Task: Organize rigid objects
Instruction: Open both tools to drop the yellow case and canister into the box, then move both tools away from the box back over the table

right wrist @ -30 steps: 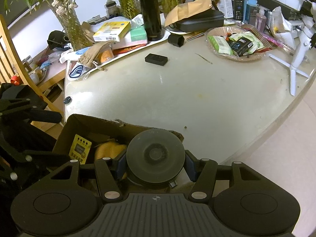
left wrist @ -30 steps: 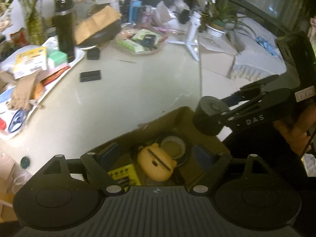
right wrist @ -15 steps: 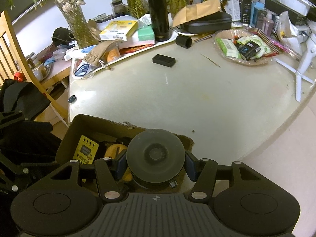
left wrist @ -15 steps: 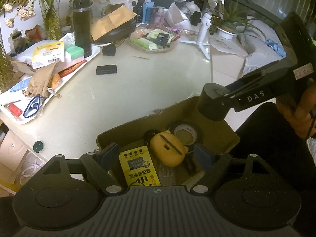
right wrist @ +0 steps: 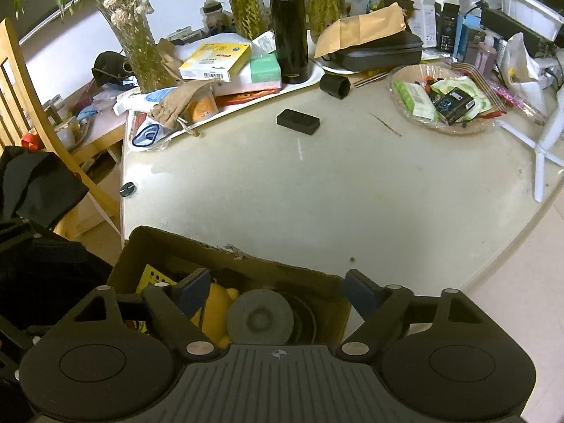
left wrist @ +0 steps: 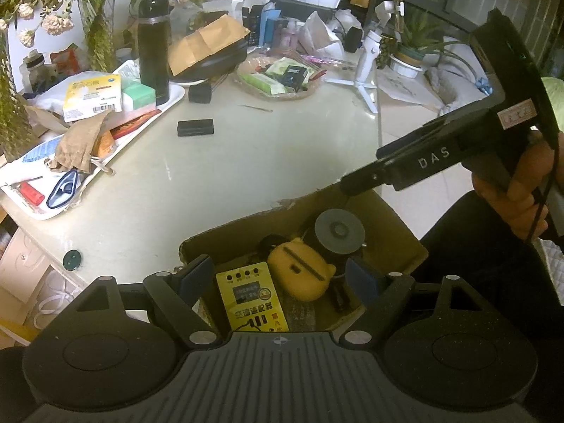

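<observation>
Now both grippers, right gripper (right wrist: 275, 294) and left gripper (left wrist: 280, 275), empty, fingers apart above cardboard box (left wrist: 394, 225). Black block (right wrist: 298, 122) lies far ahead on table (right wrist: 317, 190), long axis crosswise; neither clearly nearer.

A cardboard box (left wrist: 394, 225) sits at the near edge of the tabletop (left wrist: 246, 176). In it, a remote (left wrist: 252, 294) lies at the left, a duck-shaped case (left wrist: 299, 271) just right of it, and a round disc (left wrist: 339, 230) behind and right of the case. Farther back on the tabletop lies a small flat block (right wrist: 298, 122), with a tray (right wrist: 310, 77) of boxes behind it at the left, a flask (right wrist: 289, 24) standing on that tray, and a bowl (right wrist: 416, 120) of packets at the right.
</observation>
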`<state>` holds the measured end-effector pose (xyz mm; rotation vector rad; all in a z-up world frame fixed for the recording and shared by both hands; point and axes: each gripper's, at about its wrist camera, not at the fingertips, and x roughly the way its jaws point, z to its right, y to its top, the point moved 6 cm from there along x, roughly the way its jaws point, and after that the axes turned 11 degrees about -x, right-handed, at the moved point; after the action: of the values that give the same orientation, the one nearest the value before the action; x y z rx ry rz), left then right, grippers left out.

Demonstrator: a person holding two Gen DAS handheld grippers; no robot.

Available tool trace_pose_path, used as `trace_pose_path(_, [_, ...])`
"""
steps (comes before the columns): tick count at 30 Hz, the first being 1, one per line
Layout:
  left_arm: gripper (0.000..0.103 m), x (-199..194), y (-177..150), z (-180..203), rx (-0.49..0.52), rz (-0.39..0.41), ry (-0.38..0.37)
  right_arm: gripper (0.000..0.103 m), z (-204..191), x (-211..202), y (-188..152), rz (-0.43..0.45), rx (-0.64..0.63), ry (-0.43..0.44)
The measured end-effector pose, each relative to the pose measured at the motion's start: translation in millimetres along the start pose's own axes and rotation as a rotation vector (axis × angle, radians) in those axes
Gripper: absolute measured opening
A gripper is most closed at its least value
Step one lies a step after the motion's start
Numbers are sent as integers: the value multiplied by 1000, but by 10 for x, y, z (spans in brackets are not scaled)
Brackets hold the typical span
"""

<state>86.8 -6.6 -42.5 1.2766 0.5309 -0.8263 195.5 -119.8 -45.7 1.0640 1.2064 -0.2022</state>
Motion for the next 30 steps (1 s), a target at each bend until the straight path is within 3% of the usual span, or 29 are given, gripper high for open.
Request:
trace_pose_path(13, [83,15,34,-26,-2,10,28,103,29,32,-122,-12,8,-13])
trace_pose_path(30, [83,48,150,-160,-9,35,113,103,119,-28,-83,78,30,-41])
